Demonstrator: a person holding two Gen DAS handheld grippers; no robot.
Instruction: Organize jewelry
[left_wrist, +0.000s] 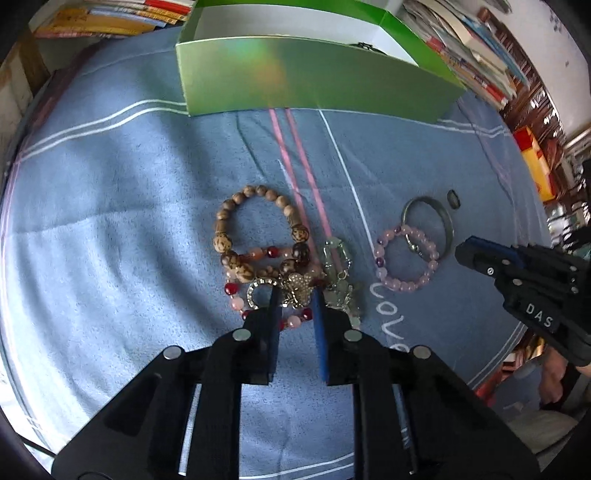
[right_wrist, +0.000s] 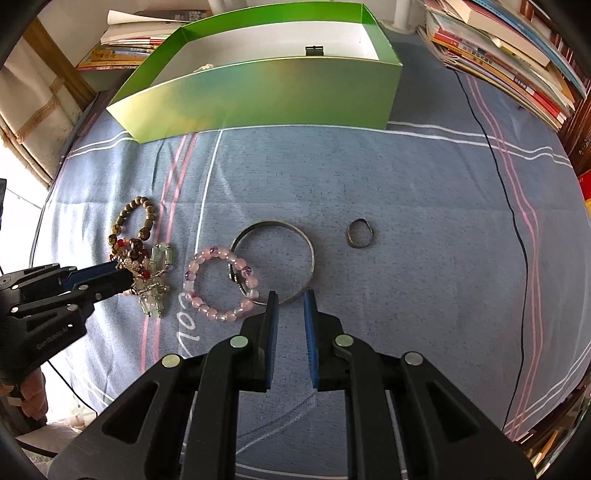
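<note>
A heap of jewelry lies on the blue cloth: a brown wooden bead bracelet (left_wrist: 255, 218), a red and pink bead bracelet (left_wrist: 258, 291), a rhinestone piece (left_wrist: 295, 290) and a pale green bead piece (left_wrist: 341, 280). My left gripper (left_wrist: 295, 295) is open with its fingertips either side of the rhinestone piece. To the right lie a pink bead bracelet (right_wrist: 219, 284), a silver bangle (right_wrist: 275, 262) and a small ring (right_wrist: 359, 233). My right gripper (right_wrist: 290, 295) is open and empty, just in front of the bangle's near edge.
An open green box (right_wrist: 266, 96) with a white inside stands at the far side of the cloth. Stacks of books (right_wrist: 509, 55) lie at the back right and back left. A thin black cable (right_wrist: 517, 236) runs across the cloth on the right.
</note>
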